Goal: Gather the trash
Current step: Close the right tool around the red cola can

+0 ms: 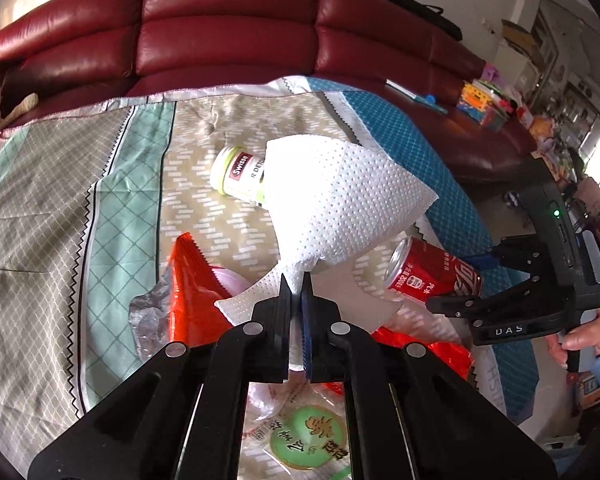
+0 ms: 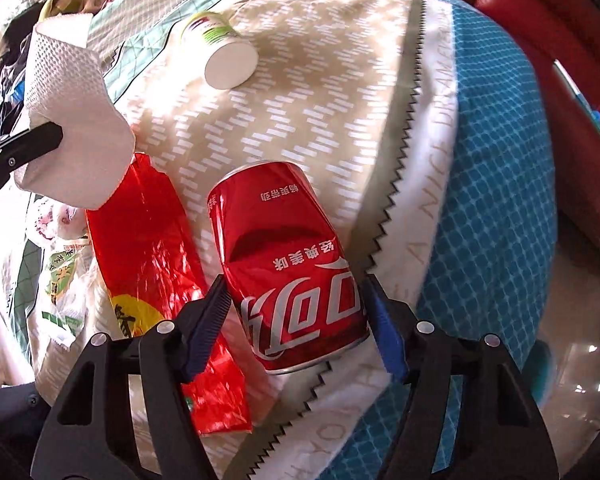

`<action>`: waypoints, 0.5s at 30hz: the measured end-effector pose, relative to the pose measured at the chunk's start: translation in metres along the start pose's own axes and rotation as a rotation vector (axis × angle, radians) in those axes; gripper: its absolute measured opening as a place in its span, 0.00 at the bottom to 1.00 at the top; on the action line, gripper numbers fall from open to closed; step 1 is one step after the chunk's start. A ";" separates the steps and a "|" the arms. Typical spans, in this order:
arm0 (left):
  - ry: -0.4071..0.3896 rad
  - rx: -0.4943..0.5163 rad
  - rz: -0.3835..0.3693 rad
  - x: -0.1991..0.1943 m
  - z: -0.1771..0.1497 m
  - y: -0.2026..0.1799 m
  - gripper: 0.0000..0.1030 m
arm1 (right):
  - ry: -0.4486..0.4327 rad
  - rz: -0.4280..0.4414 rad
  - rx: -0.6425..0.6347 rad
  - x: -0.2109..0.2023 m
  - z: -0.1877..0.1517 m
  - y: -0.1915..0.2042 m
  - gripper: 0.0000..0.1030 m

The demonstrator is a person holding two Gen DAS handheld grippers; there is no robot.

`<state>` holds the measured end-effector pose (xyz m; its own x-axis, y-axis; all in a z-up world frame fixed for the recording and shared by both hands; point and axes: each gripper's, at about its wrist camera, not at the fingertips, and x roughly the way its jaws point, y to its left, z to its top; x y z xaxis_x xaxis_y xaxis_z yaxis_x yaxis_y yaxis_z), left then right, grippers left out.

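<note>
- Trash lies scattered on a patterned sheet (image 2: 332,92) spread over a red sofa (image 1: 228,20): a dented red cola can (image 2: 288,256), a red foil wrapper (image 2: 152,248), a white supplement bottle (image 2: 224,56) and a printed plastic bag (image 1: 300,436).
- Left gripper (image 1: 296,292): jaws together, clamped on a white paper towel (image 1: 340,200), which hangs clear of the sheet.
- Right gripper (image 2: 296,316): jaws apart, one pad on each side of the can's lower end; both pads appear at or just short of its wall.
- Recommended: keep the can centred between the pads, close squarely on the undented band and squeeze lightly, since the crushed wall is likely to buckle or slip.
- Keep the foil wrapper outside the near pad.
</note>
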<state>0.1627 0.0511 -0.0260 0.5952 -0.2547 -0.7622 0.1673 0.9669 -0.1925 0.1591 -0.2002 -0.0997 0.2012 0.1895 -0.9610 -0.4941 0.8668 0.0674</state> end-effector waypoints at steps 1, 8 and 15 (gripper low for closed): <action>0.000 0.007 -0.005 -0.001 0.000 -0.005 0.05 | -0.013 -0.003 0.020 -0.006 -0.006 -0.005 0.62; 0.003 0.069 -0.050 -0.004 -0.005 -0.053 0.05 | -0.105 -0.011 0.136 -0.051 -0.053 -0.035 0.62; 0.024 0.151 -0.111 -0.001 -0.013 -0.113 0.05 | -0.180 -0.047 0.274 -0.096 -0.106 -0.087 0.62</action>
<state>0.1337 -0.0574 -0.0116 0.5477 -0.3576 -0.7564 0.3477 0.9196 -0.1830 0.0929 -0.3426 -0.0422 0.3764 0.2038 -0.9038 -0.2401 0.9636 0.1173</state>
